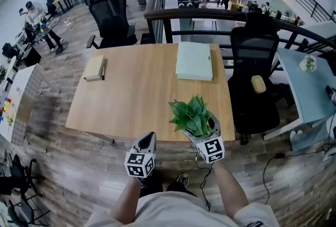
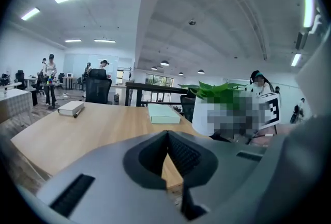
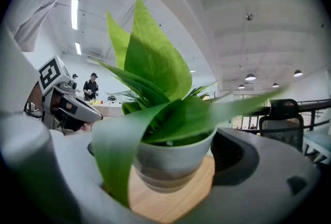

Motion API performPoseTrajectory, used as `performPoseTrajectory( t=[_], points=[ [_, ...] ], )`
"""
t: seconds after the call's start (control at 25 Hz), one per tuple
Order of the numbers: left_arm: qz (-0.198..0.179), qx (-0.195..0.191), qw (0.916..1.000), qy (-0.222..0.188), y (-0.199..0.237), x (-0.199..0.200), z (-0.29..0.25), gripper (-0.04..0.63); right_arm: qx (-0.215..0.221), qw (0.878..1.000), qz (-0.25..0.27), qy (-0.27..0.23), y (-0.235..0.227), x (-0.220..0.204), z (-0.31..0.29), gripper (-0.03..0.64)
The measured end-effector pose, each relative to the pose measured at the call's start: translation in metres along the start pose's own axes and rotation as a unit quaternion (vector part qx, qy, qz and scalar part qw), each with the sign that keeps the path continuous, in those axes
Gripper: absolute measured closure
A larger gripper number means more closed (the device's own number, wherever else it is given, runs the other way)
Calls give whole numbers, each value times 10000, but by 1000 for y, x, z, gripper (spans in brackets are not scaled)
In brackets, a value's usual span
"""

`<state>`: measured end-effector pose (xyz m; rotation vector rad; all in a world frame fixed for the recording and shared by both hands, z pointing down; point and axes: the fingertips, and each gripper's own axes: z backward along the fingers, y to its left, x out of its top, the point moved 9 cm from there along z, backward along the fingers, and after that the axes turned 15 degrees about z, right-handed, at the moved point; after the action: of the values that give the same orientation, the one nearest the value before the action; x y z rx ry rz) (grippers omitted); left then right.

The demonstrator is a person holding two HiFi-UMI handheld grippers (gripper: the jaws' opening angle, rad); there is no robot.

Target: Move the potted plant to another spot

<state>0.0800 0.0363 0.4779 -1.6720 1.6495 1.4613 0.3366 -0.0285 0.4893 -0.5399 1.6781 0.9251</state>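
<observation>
Potted plant (image 1: 195,118): stands at the near right of the worktop (image 1: 136,89), close to its near edge. Leaves spread up and over the pale pot.
Right tongs (image 1: 206,134): my jaws sit either side of the pot and grip it near the rim. Contact shows on the right jaw; a leaf hides the left one.
Left tongs (image 1: 148,139): jaws closed together, nothing between them, hanging at the near edge, left of the plant.
Further out: a pale green box (image 1: 194,61) lies far right, a tan notebook (image 1: 94,67) far left. The middle is bare wood.
Risk, slip: the pot narrows downward, so I judge a grip this high could let it tip.
Risk, edge: a drop here goes to the floor.
Risk, leaves: they block my view along the jaws.
</observation>
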Motion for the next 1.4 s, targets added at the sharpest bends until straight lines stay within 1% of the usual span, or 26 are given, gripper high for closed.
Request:
performPoseTrajectory(
  t=[0.2, 0.36, 0.6, 0.92, 1.2, 1.4],
  points=[
    [80, 294, 9994, -131, 24, 3, 24, 583, 212, 9997, -28, -141, 19, 11, -22, 110],
    [288, 569, 9976, -286, 52, 4, 43, 584, 462, 9988, -9, -148, 41, 18, -40, 110],
    [431, 776, 9949, -485, 91, 16, 66, 583, 730, 9968, 154, -285, 67, 43, -77, 112],
    [715, 999, 9901, -686, 145, 29, 90, 584, 1144, 9926, 266, -308, 104, 76, -129, 112],
    [992, 1326, 9821, -899, 209, 43, 119, 584, 1558, 9869, 184, -379, 150, 100, -188, 112],
    [1058, 1458, 9781, -1040, 260, 56, 138, 583, 1669, 9848, 89, -464, 183, 122, -232, 112]
  ],
)
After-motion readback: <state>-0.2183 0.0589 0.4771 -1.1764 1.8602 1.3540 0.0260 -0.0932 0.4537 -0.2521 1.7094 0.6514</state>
